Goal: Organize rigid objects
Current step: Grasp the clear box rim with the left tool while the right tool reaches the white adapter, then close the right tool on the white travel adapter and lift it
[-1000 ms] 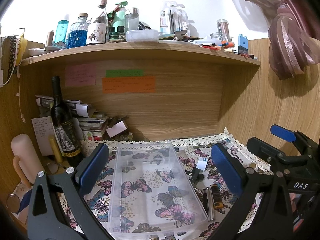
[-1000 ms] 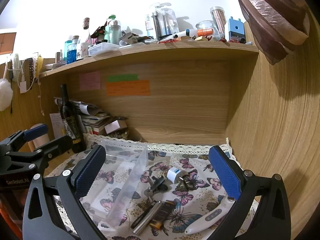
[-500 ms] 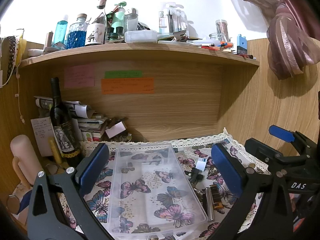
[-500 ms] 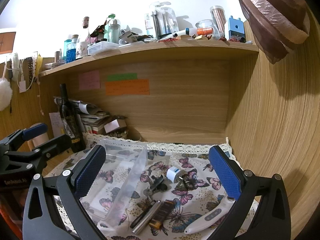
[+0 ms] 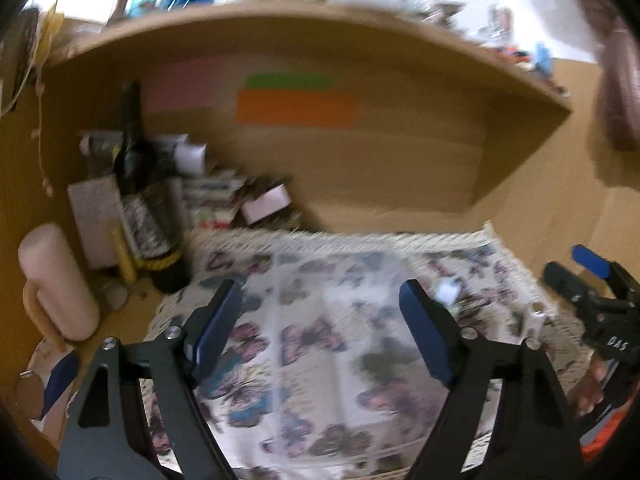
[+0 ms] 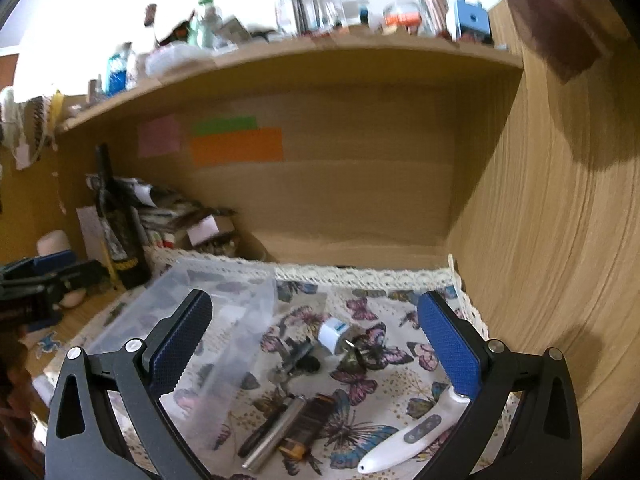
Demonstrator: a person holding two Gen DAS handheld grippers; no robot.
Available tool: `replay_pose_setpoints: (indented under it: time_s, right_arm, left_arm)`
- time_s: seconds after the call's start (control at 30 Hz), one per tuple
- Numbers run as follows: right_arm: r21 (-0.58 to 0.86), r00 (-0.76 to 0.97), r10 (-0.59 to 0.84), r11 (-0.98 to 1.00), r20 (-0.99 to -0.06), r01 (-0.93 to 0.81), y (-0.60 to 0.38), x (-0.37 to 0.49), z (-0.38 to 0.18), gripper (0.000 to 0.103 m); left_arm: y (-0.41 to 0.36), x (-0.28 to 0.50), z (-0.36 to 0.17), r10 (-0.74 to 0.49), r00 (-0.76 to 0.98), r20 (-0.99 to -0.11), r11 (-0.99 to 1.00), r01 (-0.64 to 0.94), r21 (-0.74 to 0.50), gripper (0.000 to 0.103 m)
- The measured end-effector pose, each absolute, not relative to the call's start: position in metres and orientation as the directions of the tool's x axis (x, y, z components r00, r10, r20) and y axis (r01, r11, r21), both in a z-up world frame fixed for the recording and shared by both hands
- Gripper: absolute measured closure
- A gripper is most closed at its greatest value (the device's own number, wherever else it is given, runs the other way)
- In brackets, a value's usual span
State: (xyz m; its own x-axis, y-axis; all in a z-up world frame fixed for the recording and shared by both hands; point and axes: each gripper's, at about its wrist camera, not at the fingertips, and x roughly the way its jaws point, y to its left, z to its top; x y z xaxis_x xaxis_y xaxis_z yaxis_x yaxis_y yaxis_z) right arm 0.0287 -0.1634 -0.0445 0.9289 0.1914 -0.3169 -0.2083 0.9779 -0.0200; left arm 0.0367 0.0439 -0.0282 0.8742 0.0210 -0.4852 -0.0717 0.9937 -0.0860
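The left wrist view is smeared with blur. A butterfly-print cloth [image 5: 472, 280] covers the desk inside a wooden alcove, with a dark wine bottle [image 5: 140, 184] at the back left and coloured notes [image 5: 296, 108] on the back panel. A clear plastic tray [image 5: 332, 320] lies on the cloth under the left gripper [image 5: 320, 328], whose jaws stand wide apart and hold nothing.

In the right wrist view the tray [image 6: 192, 300] sits left on the cloth. Beside it lie a metal cylinder [image 6: 276, 436], a white pen-shaped device [image 6: 412, 436] and a small white plug [image 6: 332, 334]. The right gripper [image 6: 316, 344] hovers wide open and empty, its right finger overlapping the device's end.
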Motion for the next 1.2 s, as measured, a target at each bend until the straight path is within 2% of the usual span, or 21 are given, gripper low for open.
replay_pose_setpoints:
  time_s: [0.07,0.17,0.3,0.43,0.57,0.67,0.77,0.9,1.0,1.1,1.2]
  right_arm:
    - [-0.025,0.921,0.184,0.978,-0.344,-0.205,-0.164,0.035,-0.049,0.01]
    - [-0.024,0.898,0.188,0.976,-0.398,-0.215,-0.164,0.046,-0.056,0.018]
    - [-0.009,0.862,0.19,0.975,-0.47,-0.22,-0.168,0.063,-0.065,0.027]
    - [0.017,0.827,0.185,0.978,-0.531,-0.208,-0.176,0.081,-0.074,0.032]
    - [0.044,0.782,0.182,0.98,-0.597,-0.195,-0.182,0.1,-0.086,0.041]
    - [0.042,0.754,0.17,0.982,-0.634,-0.186,-0.181,0.111,-0.093,0.041]
    - [0.034,0.73,0.156,0.983,-0.666,-0.178,-0.177,0.124,-0.099,0.042]
    - [0.012,0.701,0.132,0.985,-0.701,-0.173,-0.172,0.141,-0.107,0.043]
    - [-0.014,0.678,0.108,0.985,-0.727,-0.171,-0.167,0.158,-0.114,0.046]
    - [-0.032,0.655,0.088,0.985,-0.751,-0.169,-0.166,0.175,-0.122,0.047]
    - [-0.03,0.626,0.088,0.984,-0.775,-0.176,-0.164,0.191,-0.129,0.053]
  left_arm:
    - [0.056,0.043,-0.036,0.057,0.851,-0.522,0.992,-0.109,-0.07,0.029]
    - [0.072,0.053,-0.05,0.081,0.807,-0.586,0.989,-0.136,-0.051,0.035]
    - [0.089,0.068,-0.072,0.043,0.725,-0.687,0.989,-0.126,-0.071,0.051]
    - [0.096,0.08,-0.086,-0.027,0.659,-0.752,0.989,-0.092,-0.116,0.058]
    - [0.097,0.083,-0.083,-0.082,0.645,-0.76,0.987,-0.055,-0.153,0.064]
    - [0.097,0.086,-0.082,-0.129,0.625,-0.77,0.983,-0.022,-0.182,0.065]
    - [0.096,0.095,-0.092,-0.167,0.578,-0.799,0.978,-0.003,-0.208,0.077]
    - [0.097,0.107,-0.107,-0.232,0.512,-0.827,0.964,0.009,-0.265,0.079]
    - [0.093,0.111,-0.113,-0.247,0.49,-0.836,0.962,0.017,-0.274,0.086]
    - [0.088,0.114,-0.115,-0.213,0.483,-0.849,0.971,0.01,-0.239,0.086]
    - [0.087,0.115,-0.115,-0.201,0.478,-0.855,0.974,0.007,-0.225,0.087]
